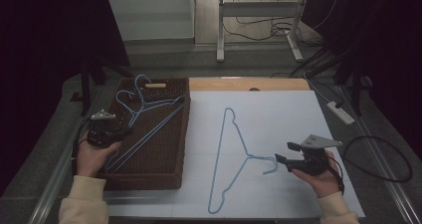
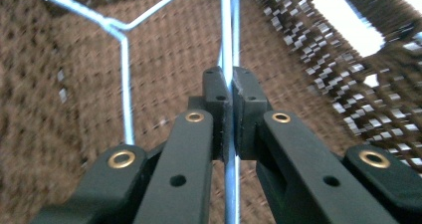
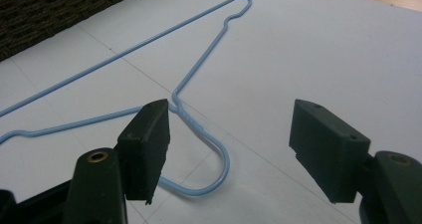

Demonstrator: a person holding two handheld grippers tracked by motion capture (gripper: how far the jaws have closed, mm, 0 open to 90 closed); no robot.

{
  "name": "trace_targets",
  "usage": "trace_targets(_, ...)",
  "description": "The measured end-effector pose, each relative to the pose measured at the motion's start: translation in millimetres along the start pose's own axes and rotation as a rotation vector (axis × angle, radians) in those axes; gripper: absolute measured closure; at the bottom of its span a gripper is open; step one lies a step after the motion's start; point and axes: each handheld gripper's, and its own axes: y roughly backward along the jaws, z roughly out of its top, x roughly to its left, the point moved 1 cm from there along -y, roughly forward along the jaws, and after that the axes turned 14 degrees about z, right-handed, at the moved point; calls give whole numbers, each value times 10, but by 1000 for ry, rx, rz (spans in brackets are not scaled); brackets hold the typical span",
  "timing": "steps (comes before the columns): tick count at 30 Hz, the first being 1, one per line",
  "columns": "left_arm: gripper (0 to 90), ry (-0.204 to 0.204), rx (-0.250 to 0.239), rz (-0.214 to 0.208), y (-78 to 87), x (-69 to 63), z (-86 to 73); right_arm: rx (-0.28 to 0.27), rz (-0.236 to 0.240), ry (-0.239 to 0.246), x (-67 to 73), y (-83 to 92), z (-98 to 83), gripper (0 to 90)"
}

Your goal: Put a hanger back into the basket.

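Hangers of thin pale-blue wire, three counted. One hanger (image 1: 234, 159) lies flat on the white sheet (image 1: 298, 124), hook at 3 o'clock just before the right gripper (image 1: 282, 153), whose jaws stand wide with nothing between. Left gripper (image 1: 125, 131), at 9 o'clock, is clamped on the wire of a basket hanger (image 2: 227, 45). Brown woven basket (image 1: 164, 176) holds two hangers, hooks toward 12 o'clock.
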Motion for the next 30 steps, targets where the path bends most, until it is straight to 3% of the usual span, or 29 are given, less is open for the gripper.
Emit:
trace_targets(6,865,-17,75,102,-76,5,-7,1,1,0,-1,-3,-1,328)
trace_targets(8,857,-33,122,139,-131,-10,-11,2,1,0,-3,-8,-3,328)
trace_targets(13,852,-59,166,168,-177,-23,-9,0,3,-2,-4,-8,-4,328)
trace_targets(17,858,-65,165,192,-186,-16,-3,2,4,-1,-5,-12,-5,328)
trace_targets(20,806,-69,160,224,-197,-11,-1,6,4,-1,-3,-18,-6,328)
trace_targets(22,659,-71,149,275,-192,3,5,7,5,0,-2,-22,-6,328)
trace_targets(23,602,-81,126,279,-173,-1,7,7,6,-2,-2,-22,-7,328)
trace_targets(25,552,-90,76,257,-132,-22,18,7,6,-3,-5,-23,-8,327)
trace_targets(30,440,-110,-56,117,18,-125,43,6,7,-4,-12,-20,-10,327)
